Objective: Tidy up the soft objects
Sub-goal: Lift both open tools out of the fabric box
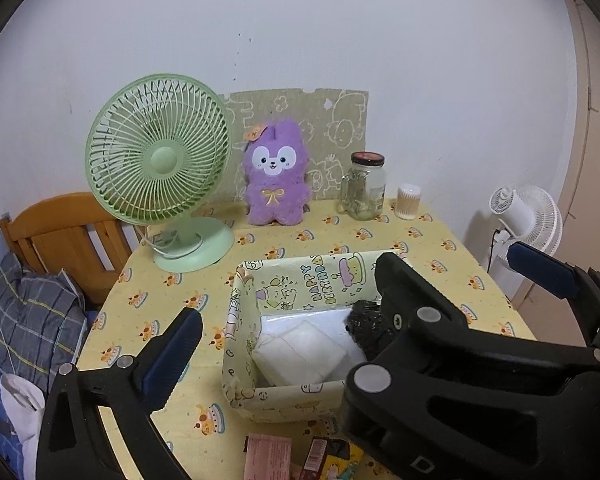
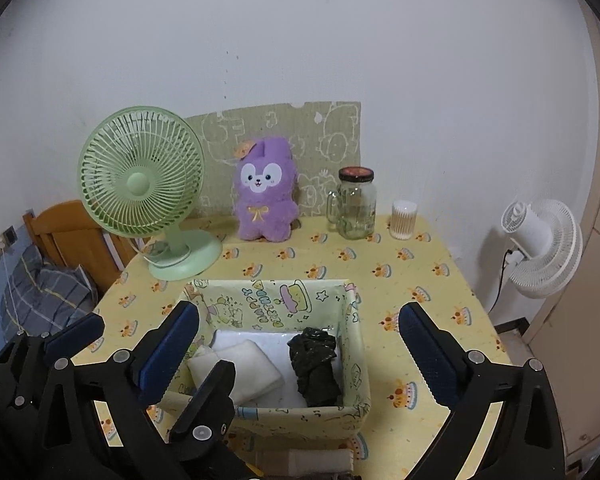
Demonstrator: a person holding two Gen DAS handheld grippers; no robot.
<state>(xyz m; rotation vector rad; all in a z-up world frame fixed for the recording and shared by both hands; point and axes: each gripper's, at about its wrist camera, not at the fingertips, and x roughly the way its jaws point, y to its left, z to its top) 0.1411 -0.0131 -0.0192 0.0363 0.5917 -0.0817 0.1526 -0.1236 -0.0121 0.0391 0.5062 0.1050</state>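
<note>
Both tools, left tool (image 2: 92,344) and right tool (image 2: 300,336), hang wide apart and empty above the box (image 2: 356,360) on the bench (image 2: 420,264). A white pad (image 2: 240,368) and black bundle (image 2: 314,364) lie inside. Next likely: fetch another soft thing, perhaps the far plush (image 2: 265,192).

Right gripper (image 2: 300,356) stands wide open above the near edge of the table (image 2: 432,264), nothing between its blue pads. Left gripper (image 2: 140,354) enters at 8 o'clock, jaws apart. Box (image 2: 356,364) at centre holds a white folded cloth (image 2: 244,368) on its left and a black crumpled bag (image 2: 314,364) on its right, apart. At 12 o'clock: purple plush toy (image 2: 264,196), upright. Green fan (image 2: 140,184) at 10 o'clock. Glass jar (image 2: 356,204) and cotton swab tub (image 2: 403,219) at 1 o'clock.
</note>
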